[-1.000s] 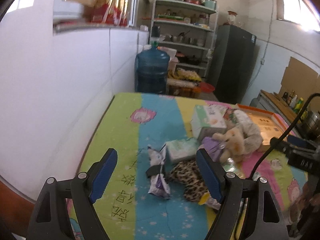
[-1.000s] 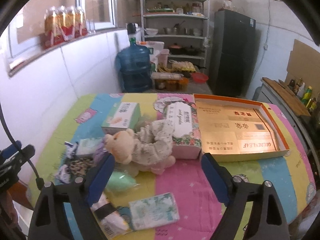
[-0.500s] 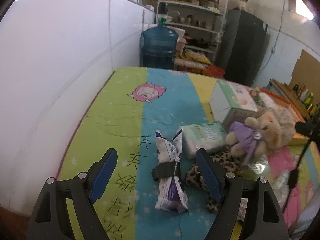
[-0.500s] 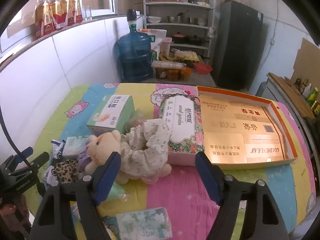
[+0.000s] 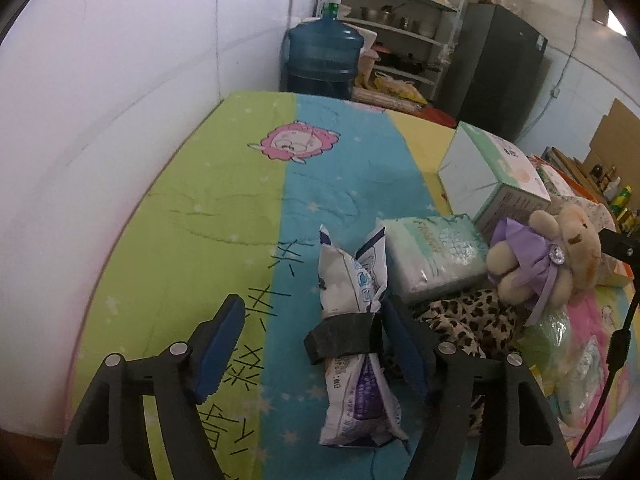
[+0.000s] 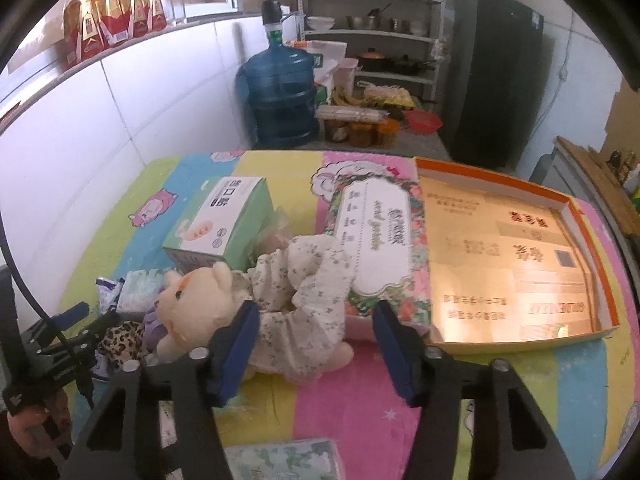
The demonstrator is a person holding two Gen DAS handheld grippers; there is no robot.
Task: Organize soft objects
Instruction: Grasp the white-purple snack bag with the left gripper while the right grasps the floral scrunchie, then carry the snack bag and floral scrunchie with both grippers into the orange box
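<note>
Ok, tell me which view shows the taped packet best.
The left wrist view: the taped packet lies whole and close between the open left tongs. The right wrist view shows only its tip at far left.

The teddy bear (image 6: 200,304) in a floral dress lies on its side on the striped sheet (image 6: 360,408), and serves as the landmark. The right gripper (image 6: 316,344) hangs over the bear's dress with jaws spread wide, one blue pad at its back. Behind the bear stands a green mask box (image 6: 224,220). To the bear's right lies a floral box (image 6: 376,240), then an open orange tray (image 6: 576,216). Left of the bear sit a leopard-print cloth (image 6: 120,338) and the left gripper (image 6: 66,332). Far behind stands a water jug (image 6: 280,92).
</note>
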